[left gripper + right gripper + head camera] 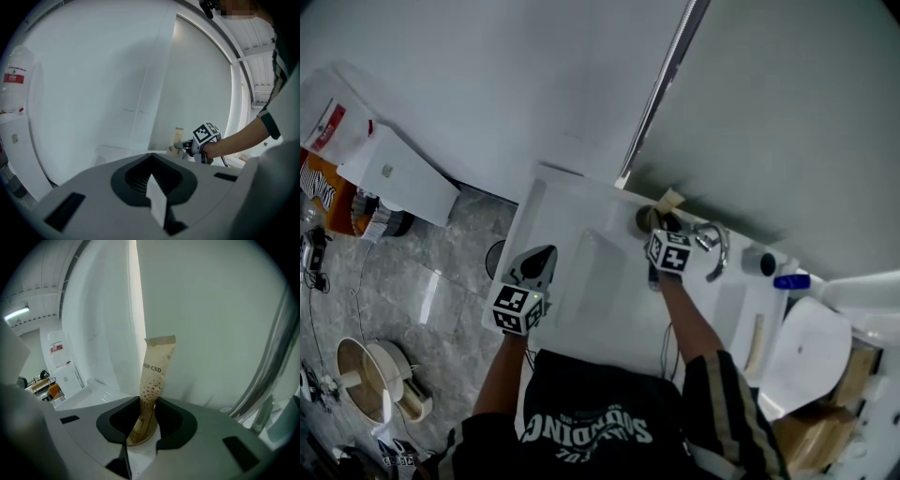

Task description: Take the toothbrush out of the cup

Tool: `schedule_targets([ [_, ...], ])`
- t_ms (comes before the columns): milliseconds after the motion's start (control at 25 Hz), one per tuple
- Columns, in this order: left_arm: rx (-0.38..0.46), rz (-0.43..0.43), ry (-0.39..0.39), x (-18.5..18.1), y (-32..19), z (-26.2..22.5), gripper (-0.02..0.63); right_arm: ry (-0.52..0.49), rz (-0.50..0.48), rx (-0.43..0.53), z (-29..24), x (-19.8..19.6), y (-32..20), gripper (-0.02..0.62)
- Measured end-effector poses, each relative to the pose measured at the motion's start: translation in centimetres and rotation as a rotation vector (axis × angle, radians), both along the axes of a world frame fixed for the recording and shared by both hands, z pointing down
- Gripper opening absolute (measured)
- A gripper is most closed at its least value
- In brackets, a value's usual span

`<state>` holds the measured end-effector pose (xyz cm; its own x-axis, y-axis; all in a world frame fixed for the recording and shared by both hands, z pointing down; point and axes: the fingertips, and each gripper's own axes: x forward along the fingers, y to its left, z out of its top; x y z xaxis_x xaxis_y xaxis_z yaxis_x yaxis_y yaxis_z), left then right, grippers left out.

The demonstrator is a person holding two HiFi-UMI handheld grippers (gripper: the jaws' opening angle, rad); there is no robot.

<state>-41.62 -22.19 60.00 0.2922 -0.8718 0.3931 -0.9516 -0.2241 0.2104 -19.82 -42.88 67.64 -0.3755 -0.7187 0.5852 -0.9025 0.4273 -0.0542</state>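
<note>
Pinching the wrapped toothbrush (pixel 157 366) with the right tool (pixel 148 401), partway closed on its wrapper — stands upright in the brown cup (pixel 140 440) at the far side of the worktop (pixel 558 202). Holds the left tool (pixel 151 157) shut and empty — near the left edge.

Chrome faucet (pixel 707 237) over white basin (pixel 600 277)
</note>
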Motion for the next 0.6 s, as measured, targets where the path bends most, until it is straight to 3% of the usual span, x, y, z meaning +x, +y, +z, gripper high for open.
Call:
schedule_targets([
  [320, 0.017, 0.020, -0.002, 1.2, 0.0, -0.6, -0.002, -0.029, -0.040, 0.082, -3.3, -0.4, 0.6, 0.077],
  [600, 0.046, 0.040, -0.009, 3.3, 0.5, -2.0, -0.002, -0.102, -0.063, 0.193, -9.5, -0.6, 1.9, 0.072],
])
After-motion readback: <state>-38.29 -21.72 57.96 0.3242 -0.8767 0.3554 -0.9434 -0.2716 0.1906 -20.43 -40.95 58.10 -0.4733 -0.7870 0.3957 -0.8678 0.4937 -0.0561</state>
